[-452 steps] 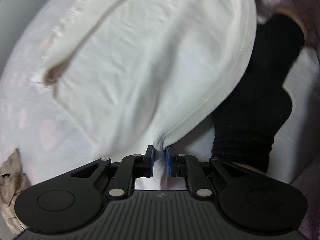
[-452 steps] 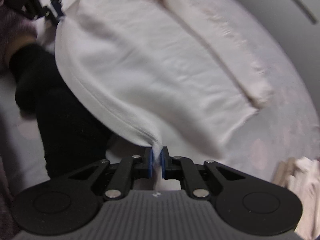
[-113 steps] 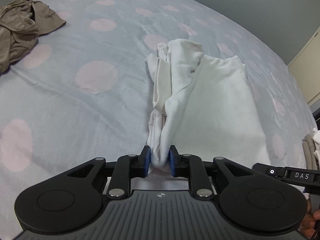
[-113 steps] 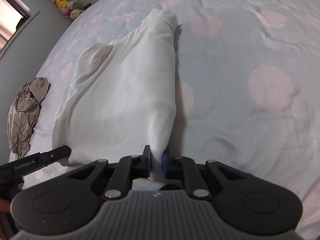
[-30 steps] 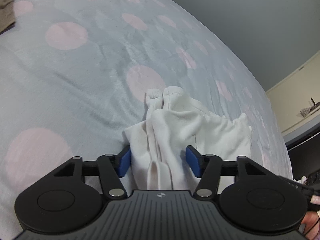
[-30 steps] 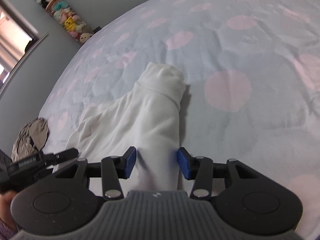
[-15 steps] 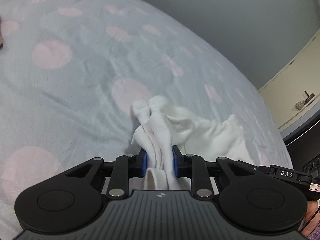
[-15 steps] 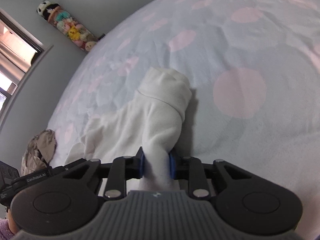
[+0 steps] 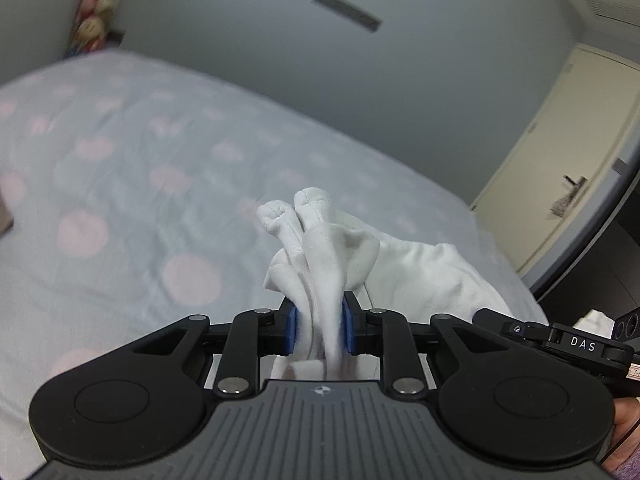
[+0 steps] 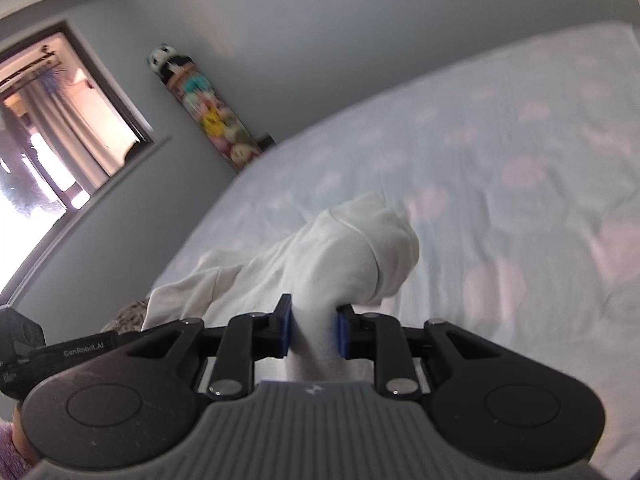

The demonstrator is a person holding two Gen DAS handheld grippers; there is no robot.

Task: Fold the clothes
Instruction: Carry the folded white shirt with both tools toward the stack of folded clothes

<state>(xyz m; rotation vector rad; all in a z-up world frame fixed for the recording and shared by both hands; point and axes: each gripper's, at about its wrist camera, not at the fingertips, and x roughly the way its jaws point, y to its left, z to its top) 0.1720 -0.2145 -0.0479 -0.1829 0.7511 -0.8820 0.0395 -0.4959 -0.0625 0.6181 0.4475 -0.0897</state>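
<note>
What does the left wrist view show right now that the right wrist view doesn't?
Left wrist view only: a cream door at the far right, and two bunched cuffs sticking up from the white garment.

Right wrist view only: a window with curtains and a brownish garment behind the white one.

Both: each gripper, left and right, is shut on a fold of the white garment above the dotted bedspread, with the stuffed-toy column by the wall.

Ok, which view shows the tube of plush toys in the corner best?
The right wrist view: the plush toy tube stands fairly sharp and whole against the grey wall. The left wrist view catches only a blurred sliver of it at the top left edge.
</note>
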